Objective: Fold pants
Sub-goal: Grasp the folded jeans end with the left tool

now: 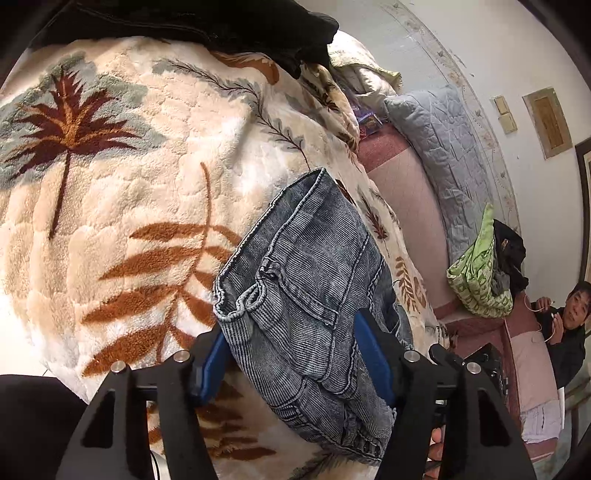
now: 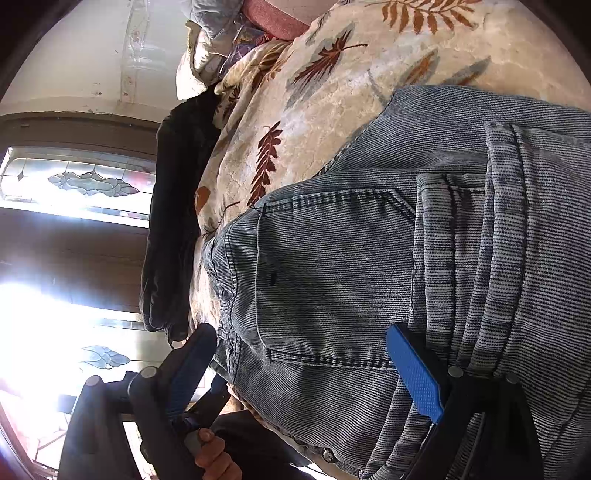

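Observation:
Grey-blue washed denim pants (image 1: 306, 291) lie folded into a compact bundle on a cream leaf-patterned blanket (image 1: 122, 192). My left gripper (image 1: 295, 354) is open, its blue pads (image 1: 373, 354) either side of the bundle's near end. In the right wrist view the pants (image 2: 388, 258) fill the frame, back pocket facing up. My right gripper (image 2: 310, 362) is open, one blue pad (image 2: 415, 373) resting over the denim, the other finger at the bundle's left edge.
A black garment (image 1: 207, 22) lies at the blanket's far edge and shows in the right wrist view (image 2: 173, 221). A grey quilted pillow (image 1: 443, 155), a green patterned cloth (image 1: 480, 273) and a seated person (image 1: 569, 325) are to the right. A window (image 2: 74, 184) is at left.

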